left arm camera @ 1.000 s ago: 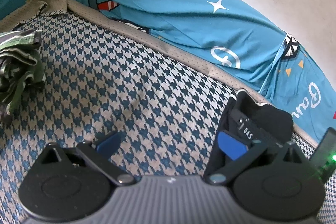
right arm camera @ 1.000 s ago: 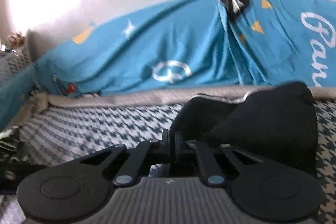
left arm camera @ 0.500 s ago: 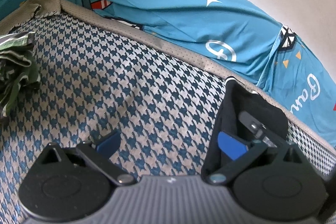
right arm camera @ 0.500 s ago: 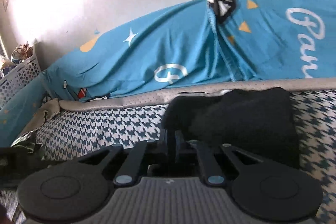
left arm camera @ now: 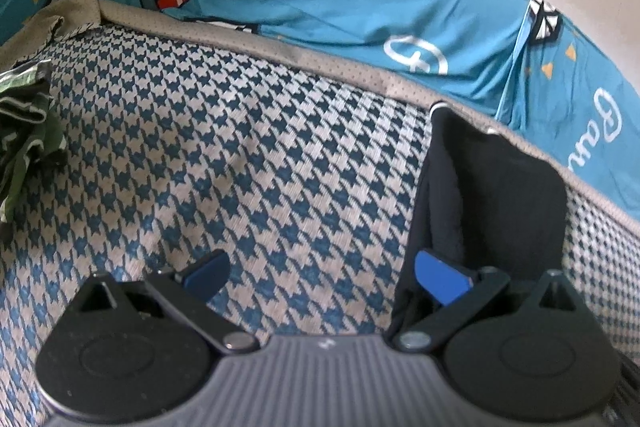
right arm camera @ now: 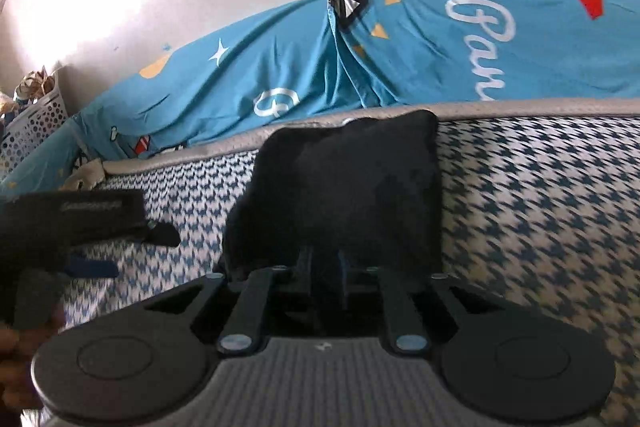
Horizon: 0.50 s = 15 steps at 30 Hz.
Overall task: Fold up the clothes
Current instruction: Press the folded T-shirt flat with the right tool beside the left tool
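Observation:
A folded black garment (left arm camera: 492, 195) lies on the houndstooth mat (left arm camera: 248, 155), close to its far edge. My left gripper (left arm camera: 323, 275) hangs wide open over the mat. Only mat shows between its blue pads (left arm camera: 440, 281), and its right finger overlaps the garment's left edge. In the right wrist view the black garment (right arm camera: 348, 179) lies straight ahead. My right gripper (right arm camera: 325, 265) is at its near edge, jaws opening and only a narrow gap apart. No cloth shows pinched between them. The left gripper (right arm camera: 128, 254) appears at the left.
A crumpled green striped garment (left arm camera: 24, 131) lies at the mat's left side. A teal printed sheet (left arm camera: 360, 7) rises behind the mat's grey border (left arm camera: 328, 67). A white perforated basket (right arm camera: 36, 123) stands by the wall at far left. A hand (right arm camera: 8, 347) shows at the lower left.
My right gripper has drawn back from the black garment, its jaws have parted slightly, and it has left the left wrist view. The left gripper has edged closer to the garment.

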Each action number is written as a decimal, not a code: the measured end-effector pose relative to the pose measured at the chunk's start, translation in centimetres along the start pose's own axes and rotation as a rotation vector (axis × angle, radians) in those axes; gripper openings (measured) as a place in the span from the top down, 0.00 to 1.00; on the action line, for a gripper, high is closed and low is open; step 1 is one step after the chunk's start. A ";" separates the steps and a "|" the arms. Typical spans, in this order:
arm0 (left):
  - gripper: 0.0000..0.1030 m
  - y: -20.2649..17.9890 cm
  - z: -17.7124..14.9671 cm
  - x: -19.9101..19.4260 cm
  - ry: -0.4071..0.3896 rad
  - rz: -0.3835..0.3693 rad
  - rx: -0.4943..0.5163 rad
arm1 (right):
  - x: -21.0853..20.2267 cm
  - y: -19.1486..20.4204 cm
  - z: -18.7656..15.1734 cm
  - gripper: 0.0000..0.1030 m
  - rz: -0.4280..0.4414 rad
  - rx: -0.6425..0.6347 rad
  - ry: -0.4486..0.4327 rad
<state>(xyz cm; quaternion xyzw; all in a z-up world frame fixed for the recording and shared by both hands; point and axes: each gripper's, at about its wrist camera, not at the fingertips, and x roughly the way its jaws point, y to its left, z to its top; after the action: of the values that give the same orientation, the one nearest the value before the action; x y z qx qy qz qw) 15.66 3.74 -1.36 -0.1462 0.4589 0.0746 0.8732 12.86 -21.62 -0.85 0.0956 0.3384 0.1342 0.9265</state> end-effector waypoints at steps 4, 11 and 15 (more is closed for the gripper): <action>0.00 -0.3 -1.2 -0.1 0.002 -0.007 0.039 | -2.4 -0.8 -1.0 0.85 -0.019 0.000 0.000; 0.00 -1.3 -3.4 -0.8 -0.029 -0.008 0.140 | -6.3 -2.4 -2.8 0.84 -0.071 0.028 -0.013; 0.00 -1.5 -4.6 -0.8 -0.017 0.002 0.163 | -8.4 -3.6 -3.8 0.84 -0.116 0.055 -0.011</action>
<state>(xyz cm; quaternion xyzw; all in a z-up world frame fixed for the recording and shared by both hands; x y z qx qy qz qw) 12.02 0.86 -2.87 -0.0734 0.4561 0.0392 0.8861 4.86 -27.31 0.42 0.1021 0.3416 0.0706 0.9316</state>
